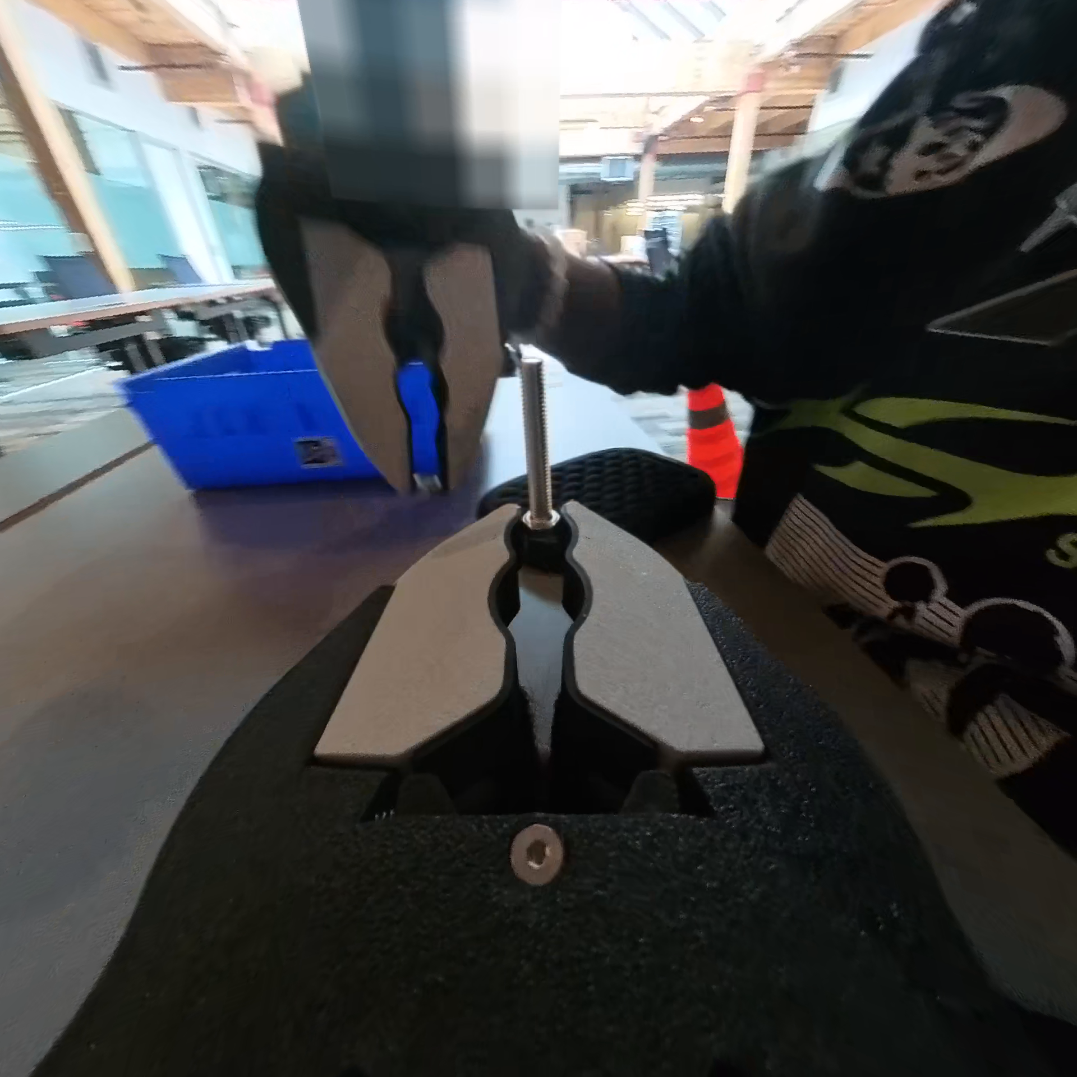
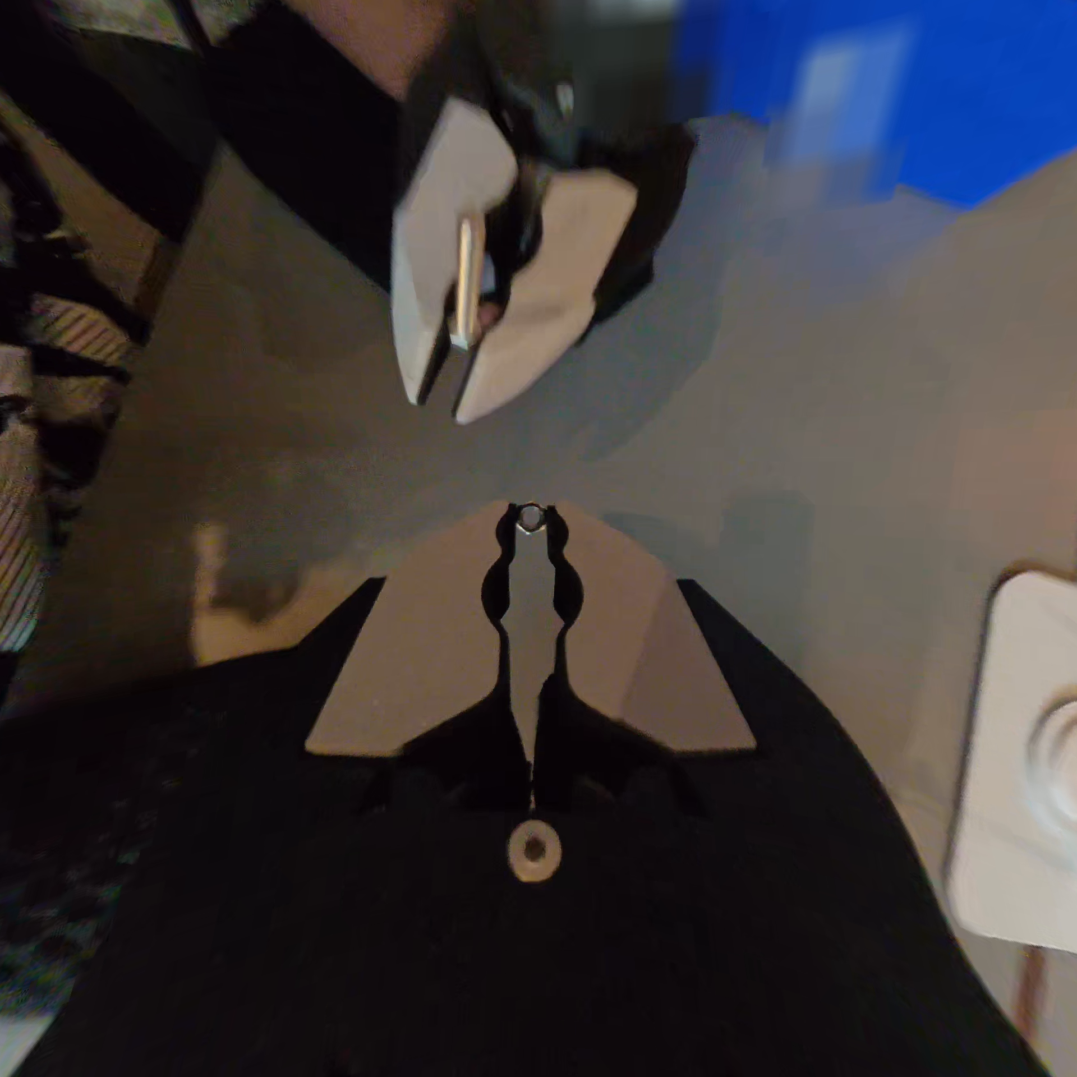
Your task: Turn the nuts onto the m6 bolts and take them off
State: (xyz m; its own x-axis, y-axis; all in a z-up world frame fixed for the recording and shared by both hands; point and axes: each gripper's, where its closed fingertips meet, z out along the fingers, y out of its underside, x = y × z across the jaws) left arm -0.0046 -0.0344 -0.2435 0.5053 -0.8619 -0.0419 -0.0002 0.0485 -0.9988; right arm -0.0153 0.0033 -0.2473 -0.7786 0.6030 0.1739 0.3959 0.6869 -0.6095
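Brown tabletop (image 1: 116,583) under both claws; left claw (image 1: 541,527) pinching a steel bolt (image 1: 533,431) by its head, shaft upright; right claw (image 2: 529,517) clamped on a small nut (image 2: 529,518), just beyond the bolt, tips down; blue bin (image 1: 245,414) behind it.

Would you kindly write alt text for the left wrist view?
The left tongs grip a silver bolt by its head, threaded shaft upright. Beyond, the right tongs point down over a dark table, ahead of a blue bin.
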